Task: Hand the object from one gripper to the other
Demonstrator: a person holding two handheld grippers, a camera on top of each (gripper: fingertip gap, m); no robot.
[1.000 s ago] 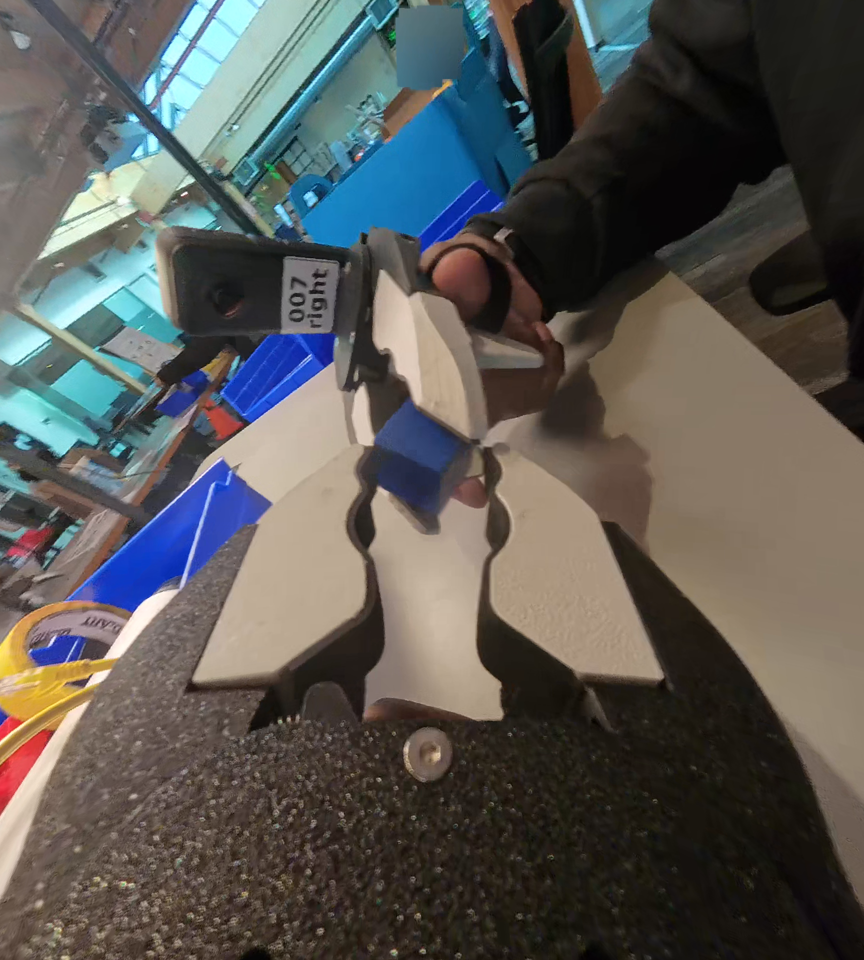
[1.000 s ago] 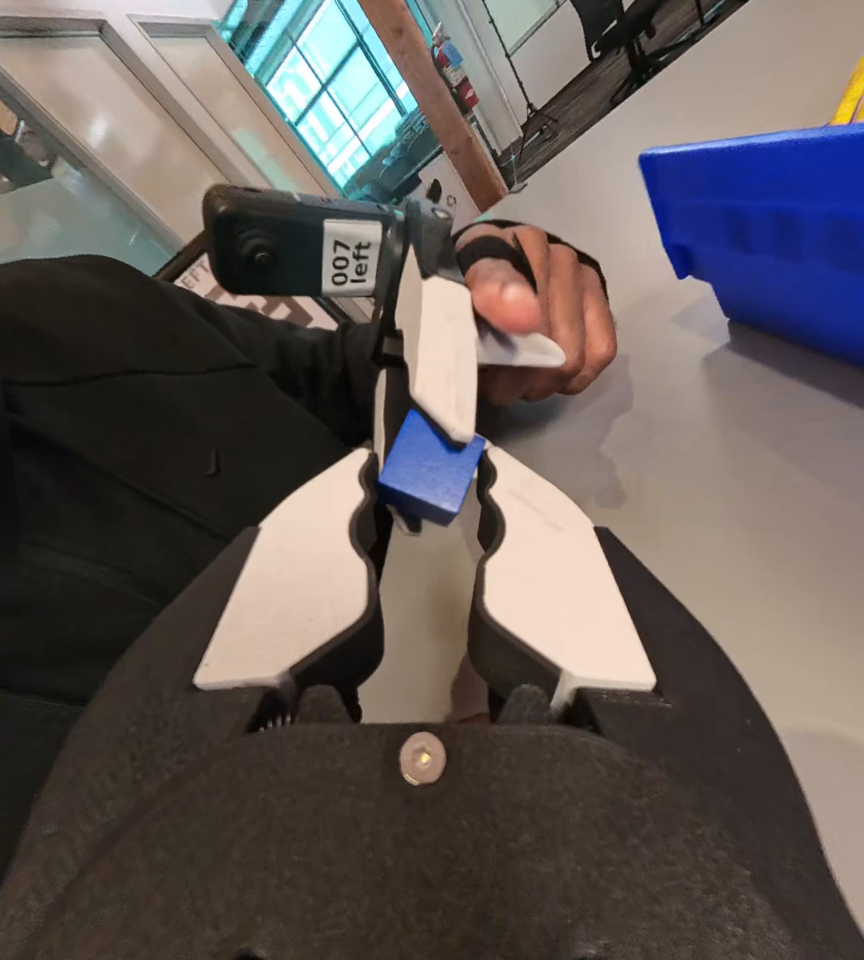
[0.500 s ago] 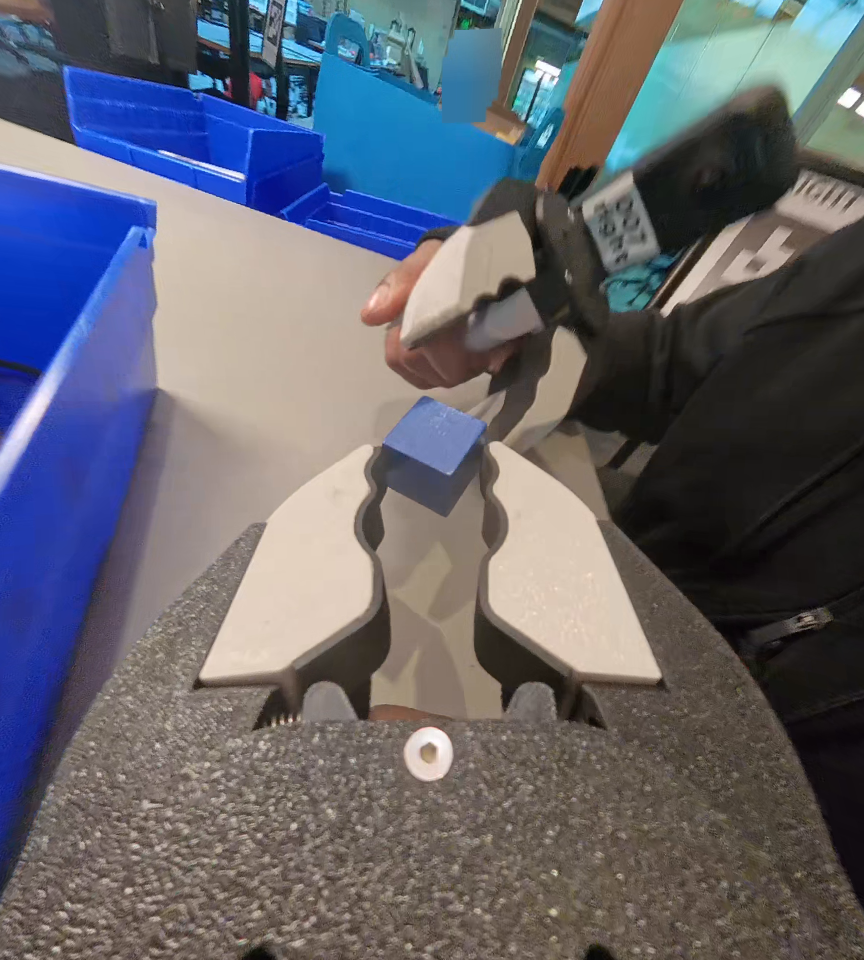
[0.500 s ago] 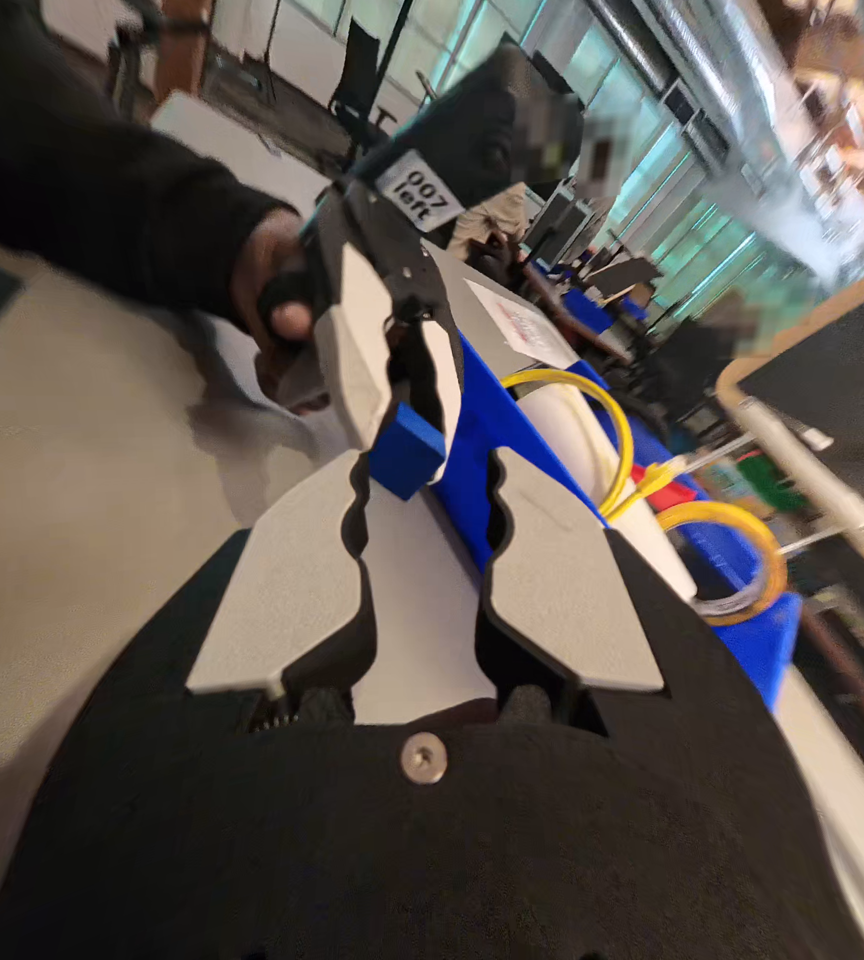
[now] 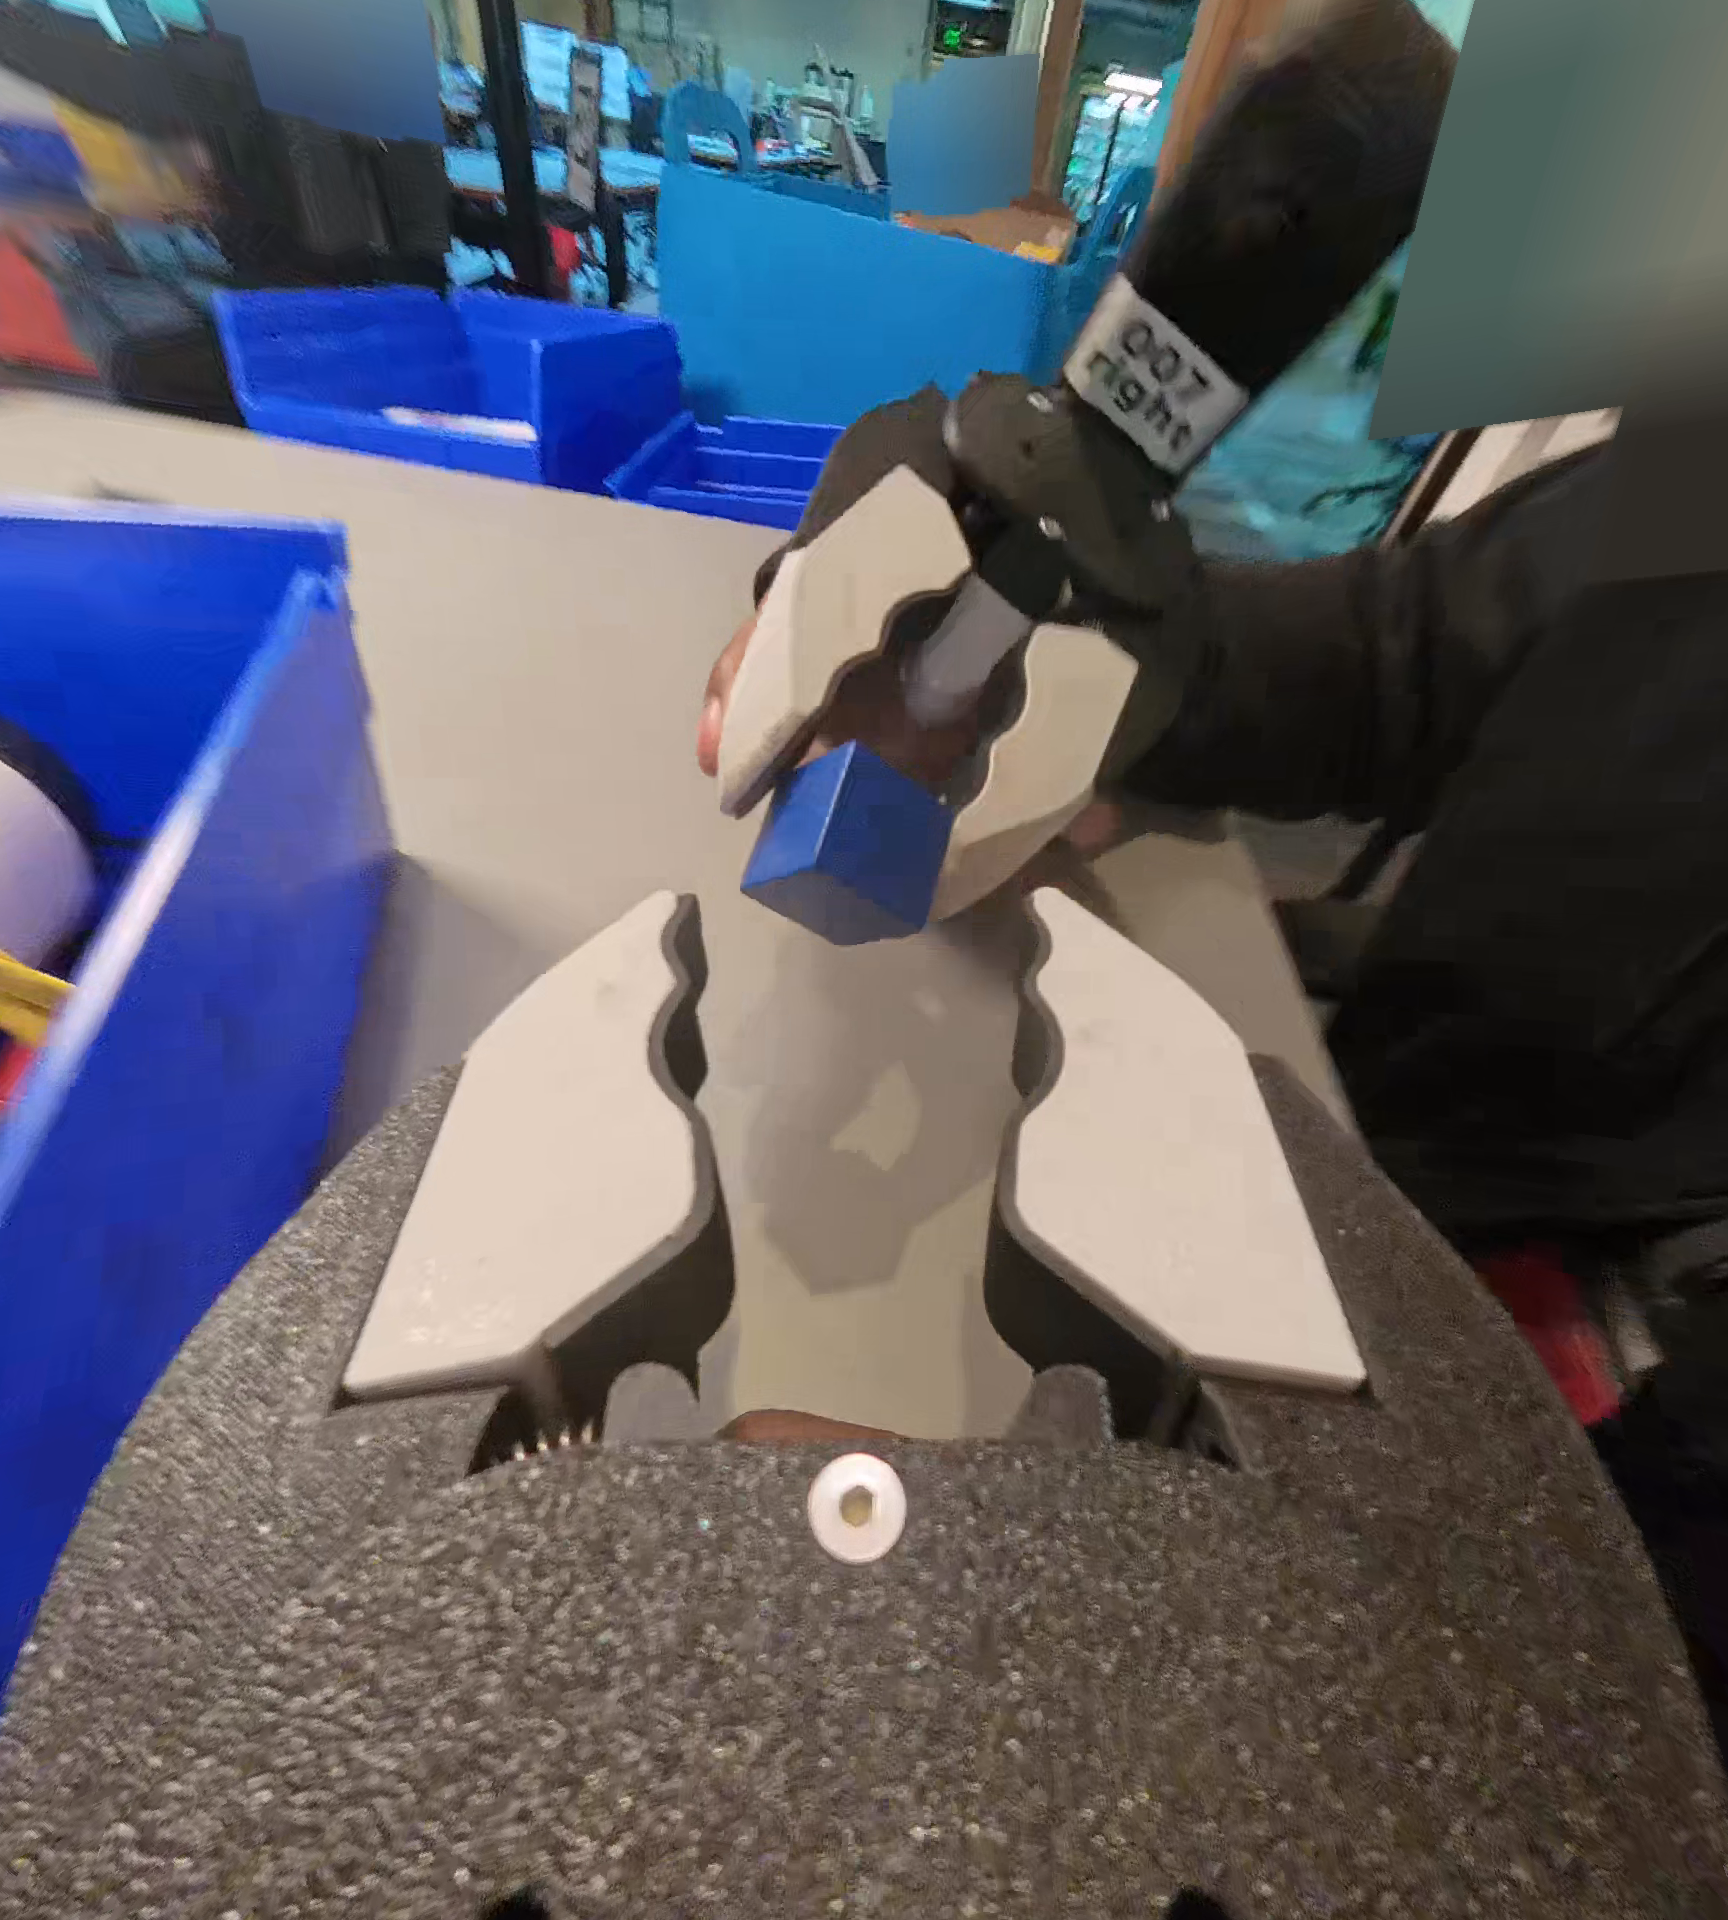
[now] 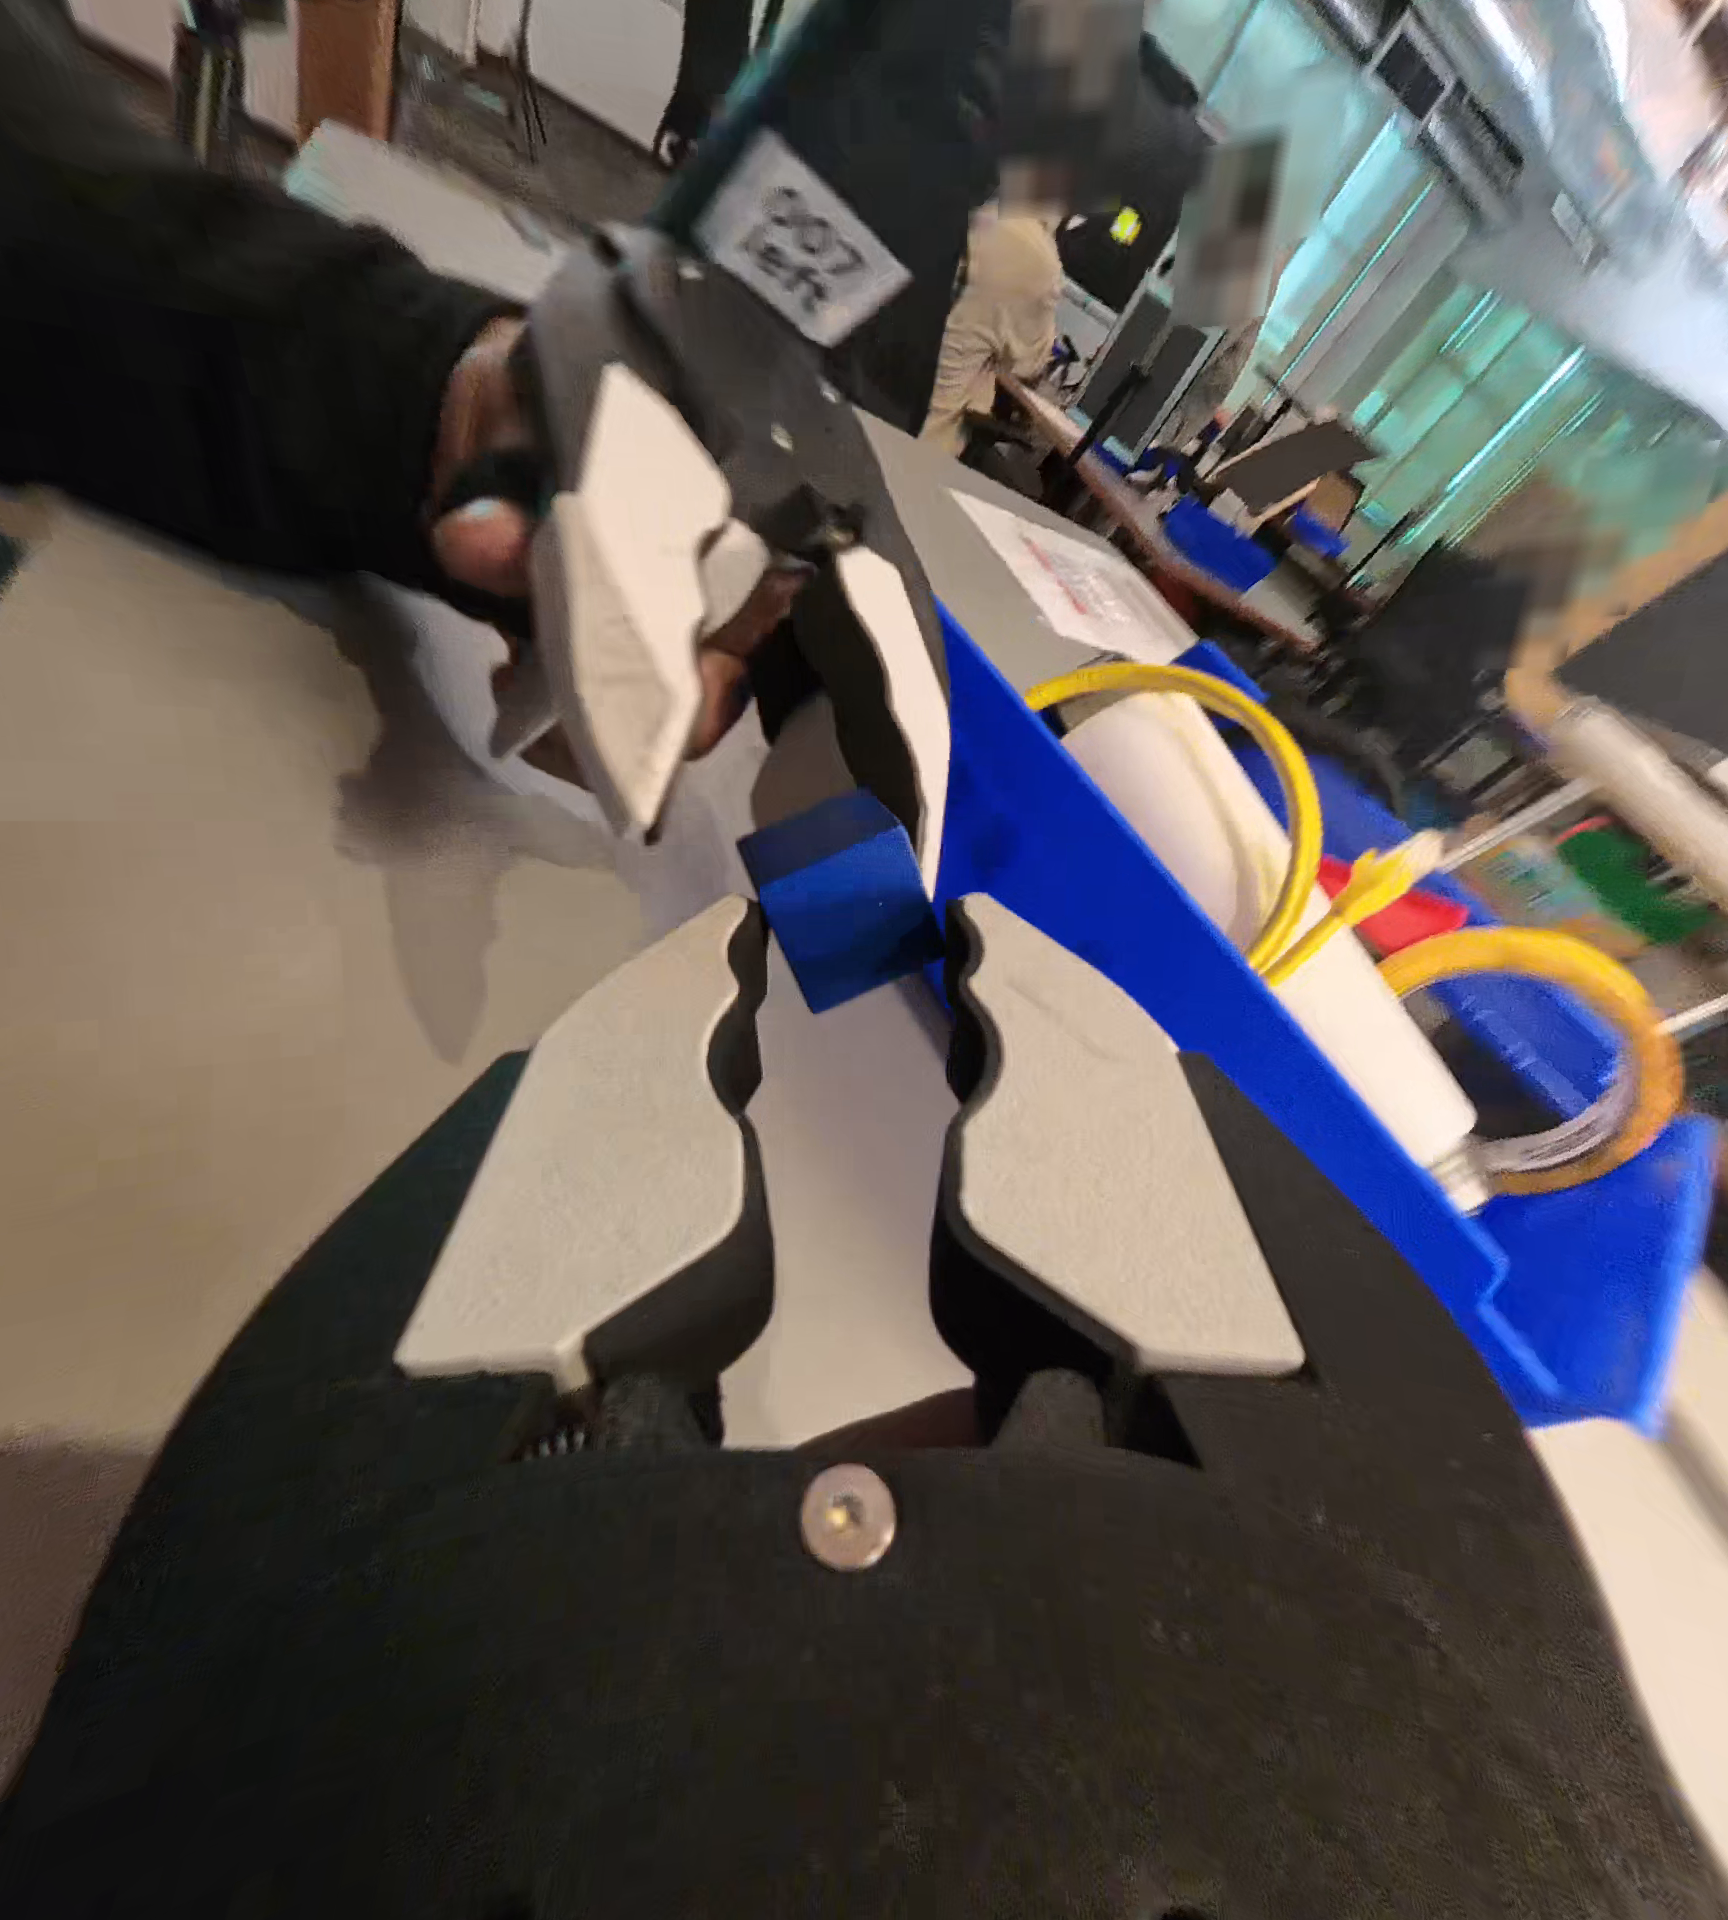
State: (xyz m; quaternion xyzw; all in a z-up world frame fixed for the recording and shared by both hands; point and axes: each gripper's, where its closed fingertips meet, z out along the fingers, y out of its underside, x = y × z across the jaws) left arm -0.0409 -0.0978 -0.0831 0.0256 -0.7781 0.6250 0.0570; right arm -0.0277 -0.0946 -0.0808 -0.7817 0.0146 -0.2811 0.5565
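Observation:
The object is a small blue cube point(image 5: 839, 862). In the left wrist view my right gripper point(image 5: 844, 847) hangs down from the upper right and is shut on the cube just beyond my left fingertips. My left gripper point(image 5: 860, 914) is open wide and empty, with its tips on either side below the cube. In the right wrist view the cube point(image 6: 839, 935) sits clamped between the tips of my right gripper point(image 6: 847, 920). The left gripper point(image 6: 787, 852) shows above it with its jaws spread, one finger point(image 6: 891, 665) close to the cube's far side.
A large blue bin point(image 5: 164, 935) stands on the grey table point(image 5: 548, 644) to the left; in the right wrist view the bin point(image 6: 1203, 1039) holds a white roll, yellow ties and tape. More blue bins point(image 5: 424, 374) line the far edge. A dark sleeve point(image 5: 1462, 779) is at the right. The tips of both grippers are at nearly the same place.
Half a second ago my left gripper held the cube and the right was open. Now the right gripper is shut on the cube and the left has opened.

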